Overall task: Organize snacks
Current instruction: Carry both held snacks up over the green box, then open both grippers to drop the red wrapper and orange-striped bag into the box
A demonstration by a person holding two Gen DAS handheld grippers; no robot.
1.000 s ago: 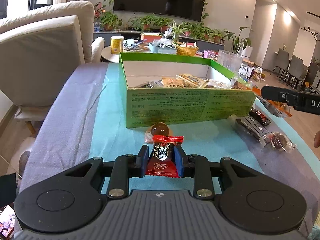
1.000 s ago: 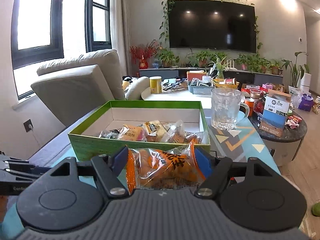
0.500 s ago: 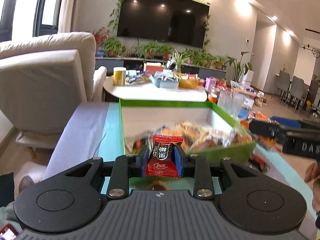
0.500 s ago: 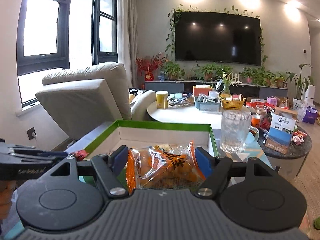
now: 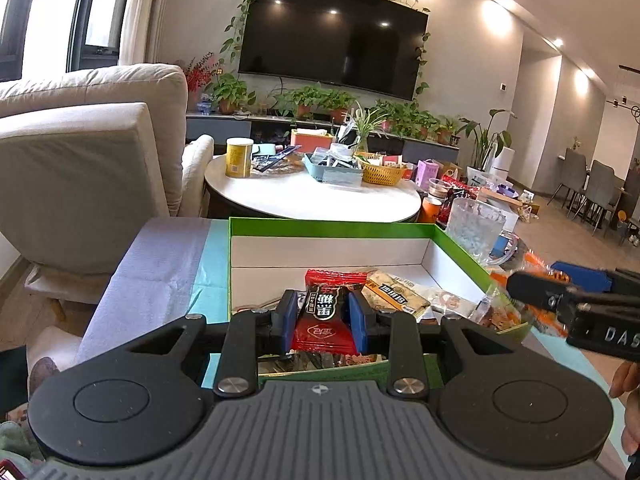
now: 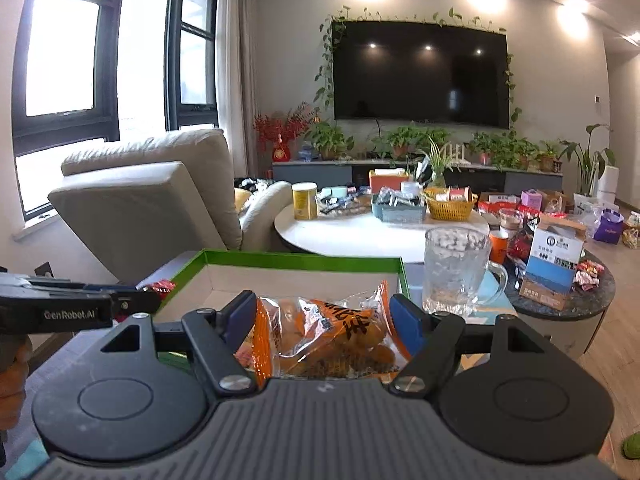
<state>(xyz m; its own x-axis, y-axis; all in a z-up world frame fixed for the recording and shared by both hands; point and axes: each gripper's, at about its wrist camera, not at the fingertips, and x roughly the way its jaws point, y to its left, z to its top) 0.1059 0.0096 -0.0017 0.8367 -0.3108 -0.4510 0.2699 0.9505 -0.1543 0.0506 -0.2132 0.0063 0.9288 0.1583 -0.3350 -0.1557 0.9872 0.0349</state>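
Over the green box [image 5: 328,227], the left gripper [image 5: 323,317] pinches a red candy packet [image 5: 325,314]; only its camera shows the loose snacks [image 5: 404,296] inside. From the right wrist, the right gripper [image 6: 323,320] clamps an orange snack bag [image 6: 324,338], with a glass mug [image 6: 458,270] beside the box.
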